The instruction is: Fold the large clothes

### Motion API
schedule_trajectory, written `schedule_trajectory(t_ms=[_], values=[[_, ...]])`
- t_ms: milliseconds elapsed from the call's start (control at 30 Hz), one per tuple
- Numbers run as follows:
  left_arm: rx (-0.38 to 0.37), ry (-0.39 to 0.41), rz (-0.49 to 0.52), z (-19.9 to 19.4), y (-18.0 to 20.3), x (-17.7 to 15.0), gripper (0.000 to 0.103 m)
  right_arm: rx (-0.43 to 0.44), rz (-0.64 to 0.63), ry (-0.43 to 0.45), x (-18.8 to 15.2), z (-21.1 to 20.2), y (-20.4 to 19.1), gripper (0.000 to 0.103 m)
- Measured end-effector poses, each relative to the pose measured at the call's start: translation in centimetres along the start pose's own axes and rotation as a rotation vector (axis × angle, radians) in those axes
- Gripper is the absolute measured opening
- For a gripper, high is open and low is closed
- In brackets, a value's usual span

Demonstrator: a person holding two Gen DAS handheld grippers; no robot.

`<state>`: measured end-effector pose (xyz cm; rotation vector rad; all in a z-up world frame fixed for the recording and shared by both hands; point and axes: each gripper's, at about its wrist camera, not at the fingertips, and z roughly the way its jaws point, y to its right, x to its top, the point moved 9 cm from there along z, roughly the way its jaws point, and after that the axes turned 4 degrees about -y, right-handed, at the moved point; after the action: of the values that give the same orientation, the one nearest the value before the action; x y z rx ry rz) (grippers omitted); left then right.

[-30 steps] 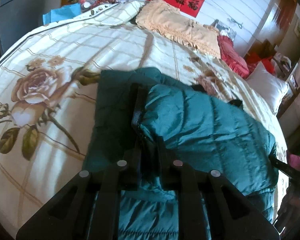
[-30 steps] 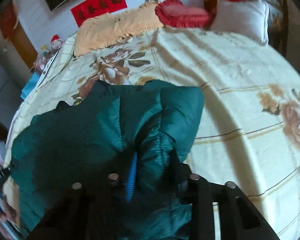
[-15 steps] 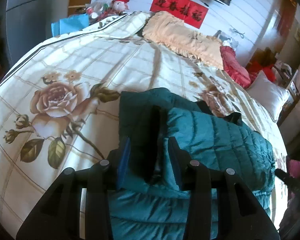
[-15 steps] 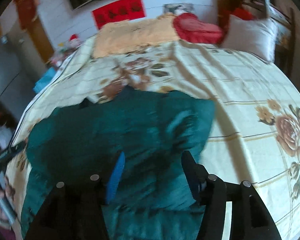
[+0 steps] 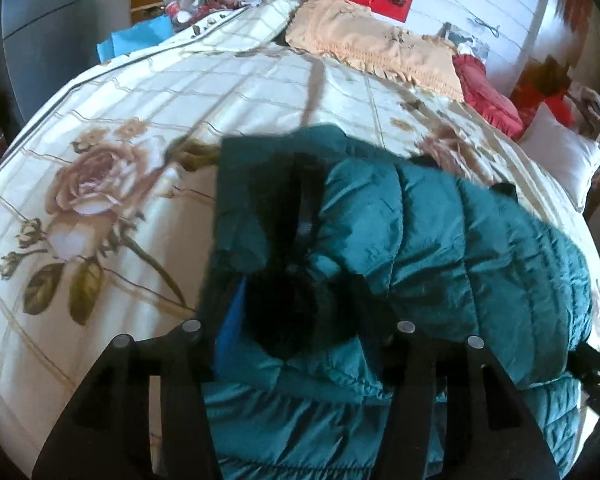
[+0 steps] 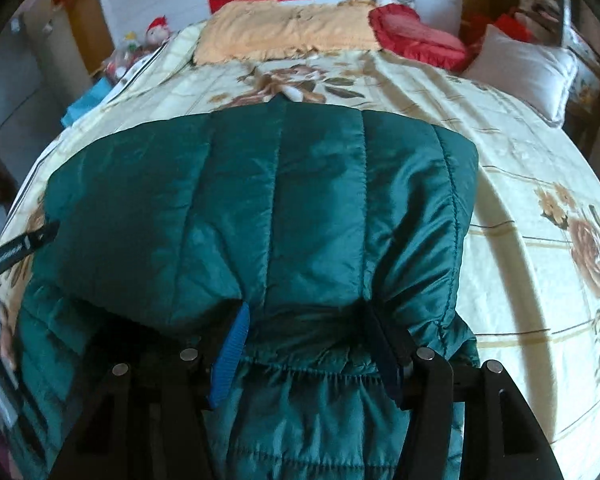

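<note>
Two grippers are hovering over the jacket (image 6: 260, 200), which is lying folded near the bed's (image 5: 148, 120) near edge. Your left gripper (image 5: 300, 312) is standing partly open, jaws just widened, jacket fabric between them. Your right gripper (image 6: 304, 344) is likewise straddling a fold, pads not pressing.

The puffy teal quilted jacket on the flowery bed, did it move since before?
Yes. The puffy teal quilted jacket now lies folded flatter, its upper fold spread farther up the flowery bedspread toward the orange fringed blanket.
</note>
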<state>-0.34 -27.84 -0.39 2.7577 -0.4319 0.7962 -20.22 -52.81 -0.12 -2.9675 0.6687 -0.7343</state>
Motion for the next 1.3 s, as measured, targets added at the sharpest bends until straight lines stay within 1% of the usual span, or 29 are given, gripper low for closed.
schedule_trajectory(t_ms=[67,100,167,233,367,467,533,567,600,667,733,867,967,1067,1167,1233,1300], values=[[0.005,0.050,-0.003,-1.5,-0.3,0.9,0.051,0.014,0.007,0.058,0.9,-1.7,0.5,0.057],[0.007,0.076,-0.003,-2.2,-0.2,1.3,0.051,0.005,0.007,0.091,1.6,-2.5,0.7,0.057],[-0.005,0.107,-0.001,-3.2,0.2,2.0,0.051,-0.045,0.007,0.118,3.2,-3.1,1.6,0.060],[-0.012,0.117,0.009,-3.4,1.1,2.6,0.051,-0.082,0.027,0.125,4.7,-2.9,2.4,0.060],[0.002,0.088,0.021,-1.4,2.9,3.0,0.051,-0.050,0.131,0.133,7.6,-1.3,4.0,0.060],[0.060,0.031,0.043,1.1,3.5,2.7,0.051,-0.026,0.153,0.088,8.8,1.5,4.0,0.060],[0.074,0.022,0.050,2.2,3.6,2.6,0.052,-0.043,0.167,0.083,9.2,2.9,4.1,0.060],[0.080,0.025,0.049,2.4,3.5,2.5,0.059,-0.065,0.168,0.081,9.5,3.7,4.4,0.060],[0.091,0.030,0.050,2.7,3.4,2.5,0.064,-0.083,0.174,0.076,9.4,4.2,4.7,0.060],[0.086,0.034,0.057,3.1,3.4,2.5,0.066,-0.101,0.215,0.052,9.3,5.7,5.9,0.061],[0.086,0.041,0.068,3.4,3.5,2.5,0.068,-0.104,0.241,0.052,9.4,6.5,6.7,0.061],[0.100,0.052,0.091,3.7,3.7,2.4,0.068,-0.163,0.196,0.063,9.5,6.7,6.4,0.061],[0.092,0.053,0.087,3.7,3.7,2.3,0.068,-0.155,0.177,0.070,9.1,4.7,6.1,0.061],[0.087,0.056,0.087,3.8,3.8,2.3,0.068,-0.111,0.131,0.131,8.4,0.9,4.7,0.061],[0.086,0.061,0.086,3.8,3.7,2.3,0.068,-0.092,0.077,0.167,6.9,-1.6,3.3,0.061],[0.086,0.068,0.086,3.8,3.7,2.2,0.068,-0.072,0.043,0.158,5.1,-2.1,2.4,0.061],[0.086,0.073,0.085,3.8,3.6,2.2,0.069,-0.077,0.028,0.129,3.5,-1.5,2.2,0.061]])
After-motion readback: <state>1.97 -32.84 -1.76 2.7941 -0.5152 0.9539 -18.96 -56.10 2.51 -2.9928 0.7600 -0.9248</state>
